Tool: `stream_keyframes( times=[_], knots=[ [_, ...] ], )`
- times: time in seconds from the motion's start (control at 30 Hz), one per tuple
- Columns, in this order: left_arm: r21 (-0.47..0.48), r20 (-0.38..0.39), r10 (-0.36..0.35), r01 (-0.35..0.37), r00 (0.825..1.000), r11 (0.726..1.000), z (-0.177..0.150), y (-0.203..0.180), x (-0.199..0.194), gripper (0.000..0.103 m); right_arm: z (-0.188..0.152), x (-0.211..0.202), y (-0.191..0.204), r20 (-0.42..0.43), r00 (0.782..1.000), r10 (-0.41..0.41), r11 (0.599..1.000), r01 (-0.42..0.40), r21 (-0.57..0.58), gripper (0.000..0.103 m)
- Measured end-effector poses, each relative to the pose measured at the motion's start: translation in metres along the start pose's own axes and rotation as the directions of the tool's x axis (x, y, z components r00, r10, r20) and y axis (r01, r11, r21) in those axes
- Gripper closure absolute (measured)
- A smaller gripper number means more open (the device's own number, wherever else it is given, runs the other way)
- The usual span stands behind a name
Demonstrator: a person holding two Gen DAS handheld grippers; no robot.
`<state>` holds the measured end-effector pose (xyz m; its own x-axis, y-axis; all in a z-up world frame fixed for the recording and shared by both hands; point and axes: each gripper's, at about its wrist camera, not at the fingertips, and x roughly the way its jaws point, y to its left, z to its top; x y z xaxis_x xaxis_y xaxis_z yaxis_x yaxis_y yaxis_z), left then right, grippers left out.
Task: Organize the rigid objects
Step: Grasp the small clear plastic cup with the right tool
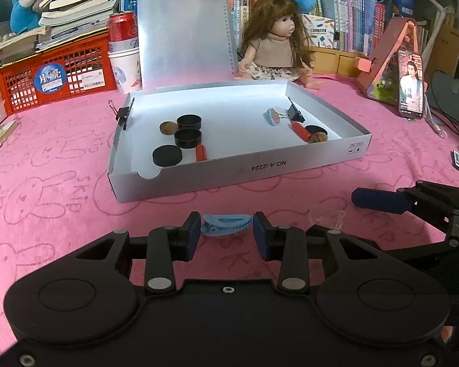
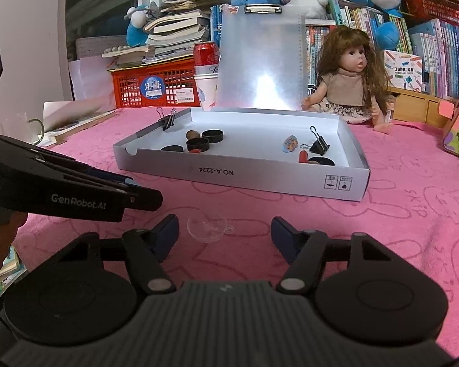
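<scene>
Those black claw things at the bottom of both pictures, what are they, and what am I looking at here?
They are two hand-held grasping tools, one in each of a person's hands, each carrying a wide-angle camera that looks forward along its fingers. One picture comes from the left tool, the other from the right tool.

Both face a pink cloth with an open white box on it. In the box lie black round lids, binder clips, small red pieces and other bits.

The left tool is closed on a blue hair clip. The right tool is open, with a small clear plastic cup lying on the cloth between its fingers, not yet gripped.
</scene>
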<state>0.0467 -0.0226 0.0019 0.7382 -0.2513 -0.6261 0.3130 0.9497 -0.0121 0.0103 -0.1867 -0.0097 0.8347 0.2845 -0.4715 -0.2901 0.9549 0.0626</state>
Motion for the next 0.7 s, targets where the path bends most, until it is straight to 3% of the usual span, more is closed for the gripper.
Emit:
stream_keyframes(
  times=[0.27, 0.5, 0.7],
  knots=[
    [-0.029, 0.003, 0.001, -0.001, 1.0, 1.0, -0.003, 0.003, 0.0, 0.067, -0.002, -0.004, 0.015, 0.036, 0.997, -0.075, 0.997, 0.075, 0.007, 0.036],
    [-0.043, 0.018, 0.025, -0.024, 1.0, 0.999, -0.003, 0.008, -0.001, 0.067, -0.008, -0.007, 0.033, 0.082, 0.98, -0.183, 0.979, 0.174, 0.101, 0.038],
    [-0.065, 0.021, 0.032, -0.031, 0.999, 0.997, -0.003, 0.013, -0.003, 0.067, -0.007, 0.002, 0.045, 0.058, 0.973, -0.224, 0.961, 0.211, 0.179, 0.049]
  ],
)
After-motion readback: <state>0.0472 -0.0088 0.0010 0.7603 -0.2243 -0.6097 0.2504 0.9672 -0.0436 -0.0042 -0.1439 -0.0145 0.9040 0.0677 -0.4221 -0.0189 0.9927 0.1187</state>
